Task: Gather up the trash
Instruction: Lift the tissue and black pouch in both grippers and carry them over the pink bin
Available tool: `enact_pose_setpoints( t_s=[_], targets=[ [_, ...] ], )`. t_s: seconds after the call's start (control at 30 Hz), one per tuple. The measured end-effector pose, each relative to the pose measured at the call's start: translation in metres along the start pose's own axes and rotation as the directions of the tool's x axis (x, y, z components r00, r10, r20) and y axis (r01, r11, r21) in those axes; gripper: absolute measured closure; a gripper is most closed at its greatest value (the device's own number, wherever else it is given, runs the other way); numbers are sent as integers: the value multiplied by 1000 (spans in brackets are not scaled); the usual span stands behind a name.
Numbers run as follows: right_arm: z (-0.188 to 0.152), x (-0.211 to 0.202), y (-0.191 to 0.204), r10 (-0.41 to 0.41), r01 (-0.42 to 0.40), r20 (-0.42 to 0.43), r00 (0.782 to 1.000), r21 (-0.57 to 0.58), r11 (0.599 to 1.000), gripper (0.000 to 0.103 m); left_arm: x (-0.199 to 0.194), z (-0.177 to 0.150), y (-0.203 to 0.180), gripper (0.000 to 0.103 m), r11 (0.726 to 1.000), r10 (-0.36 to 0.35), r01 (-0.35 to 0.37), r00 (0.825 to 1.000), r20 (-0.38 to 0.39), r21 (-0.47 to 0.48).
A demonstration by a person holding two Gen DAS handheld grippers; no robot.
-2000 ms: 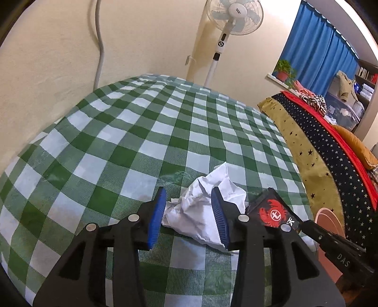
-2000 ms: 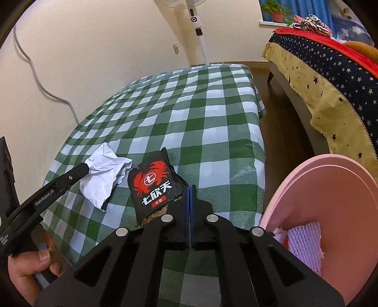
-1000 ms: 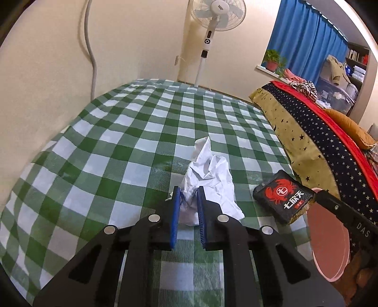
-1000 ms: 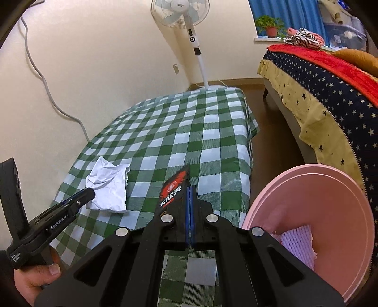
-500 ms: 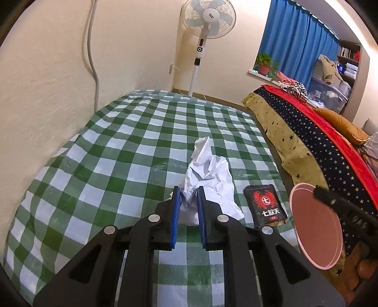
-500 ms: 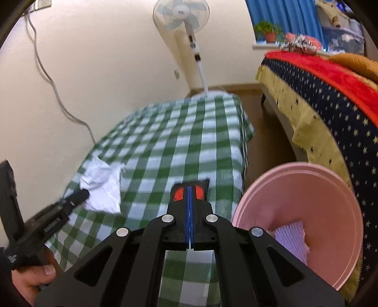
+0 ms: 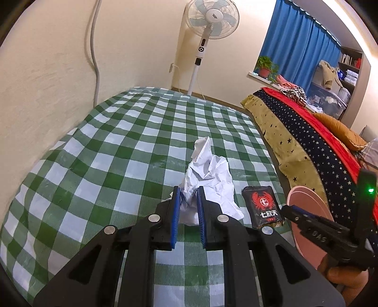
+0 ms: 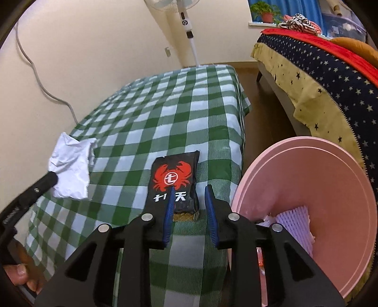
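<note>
My left gripper [image 7: 188,191] is shut on a crumpled white paper [image 7: 208,174], low over the green checked tablecloth [image 7: 118,153]; whether the paper touches the cloth I cannot tell. A black snack packet with a red crab [image 8: 174,174] lies flat near the table's right edge. My right gripper [image 8: 189,189] stands over its near end with its jaws opening; the packet lies between the fingers and the pads do not press on it. The right wrist view also shows the paper [image 8: 70,167] in the left gripper [image 8: 50,179]. A pink bin [image 8: 295,177] stands just right of the table.
A purple foam net [image 8: 295,224] lies inside the bin. A bed with a starred cover [image 7: 307,141] runs along the right, with a strip of floor [image 8: 264,106] between it and the table. A standing fan [image 7: 208,21] and a wall cable [image 7: 94,54] are behind the table.
The right gripper sank and its jaws parted; the packet, held on edge before, now lies flat on the cloth. The left gripper closed on the paper two frames back and keeps its hold.
</note>
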State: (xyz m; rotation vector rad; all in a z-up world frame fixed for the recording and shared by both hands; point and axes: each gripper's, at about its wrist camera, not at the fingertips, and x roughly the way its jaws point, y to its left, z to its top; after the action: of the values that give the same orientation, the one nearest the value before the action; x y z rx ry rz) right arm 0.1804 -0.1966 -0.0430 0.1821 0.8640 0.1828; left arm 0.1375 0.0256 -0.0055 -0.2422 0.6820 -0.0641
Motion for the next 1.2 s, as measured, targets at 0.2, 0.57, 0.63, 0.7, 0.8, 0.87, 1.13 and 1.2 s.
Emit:
enact_pose_setpoints(
  t_s=[0.2,0.57,0.63,0.7,0.8,0.87,1.13,1.2],
  targets=[
    [2,21,-4,5,-5,-40,999,21,1000,93,7,3,2,89,1000,-5,5,1000,-1,-8],
    [6,-8,3,14,-13,50,999,-6,1000,103,6,4,1,89,1000,-6,6,1000,11,-3],
    [7,-18,4,17,-16,75,997,-9,1000,103,2,4,-1,89,1000,-6,6,1000,16,2],
    [8,-27,5,18,-17,96,995,-12,1000,103,-3,5,-3,89,1000,-6,6,1000,23,7],
    [8,-41,7,24,-22,123,992,-16,1000,103,-13,5,-6,89,1000,-5,4,999,36,16],
    [7,-50,8,27,-24,137,990,-22,999,103,-20,5,-9,89,1000,-5,4,999,43,23],
    [8,-87,16,33,-22,185,982,-60,998,103,-45,5,-19,89,998,-12,9,998,68,58],
    [8,-97,18,32,-20,194,980,-64,998,103,-50,5,-20,89,998,-16,11,997,75,63]
  ],
)
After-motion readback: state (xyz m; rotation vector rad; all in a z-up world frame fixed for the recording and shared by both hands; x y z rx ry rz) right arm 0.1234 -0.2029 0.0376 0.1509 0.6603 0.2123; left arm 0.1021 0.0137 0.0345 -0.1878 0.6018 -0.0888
